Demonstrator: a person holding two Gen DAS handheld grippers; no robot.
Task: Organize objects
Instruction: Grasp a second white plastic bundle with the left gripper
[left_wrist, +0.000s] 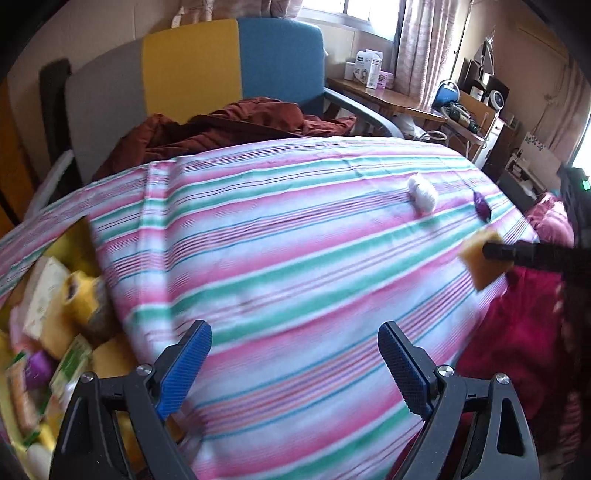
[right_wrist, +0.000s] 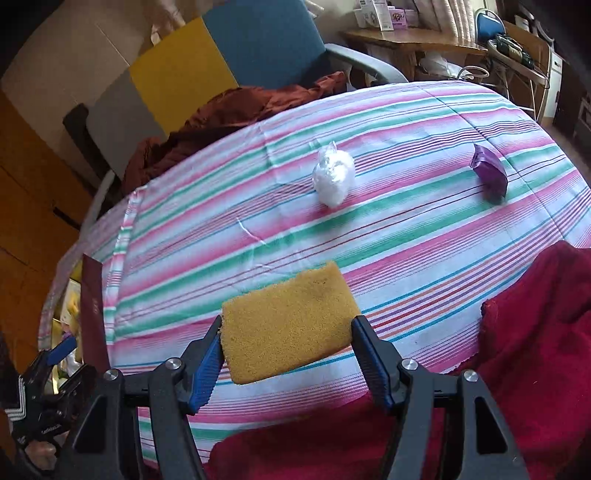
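Observation:
My right gripper (right_wrist: 287, 320) is shut on a yellow-brown sponge (right_wrist: 295, 302), gripped by its two short ends and lifted just above the striped cloth (right_wrist: 406, 236). The left wrist view shows that sponge (left_wrist: 480, 258) at the right edge with a black finger (left_wrist: 498, 252) against it. A white plastic-wrapped bundle (right_wrist: 334, 173) and a purple packet (right_wrist: 489, 173) lie further back on the cloth. My left gripper (left_wrist: 294, 326) hangs open over the cloth with nothing between its blue pads, beside a box of packets (left_wrist: 55, 314) on its left.
The box holds several wrapped snacks and packets, blurred. A crimson cloth (right_wrist: 535, 332) covers the near right corner. A rust-brown garment (left_wrist: 221, 125) lies on a grey, yellow and blue chair (left_wrist: 221, 66) behind the table. A cluttered wooden desk (left_wrist: 388, 96) stands at the back right.

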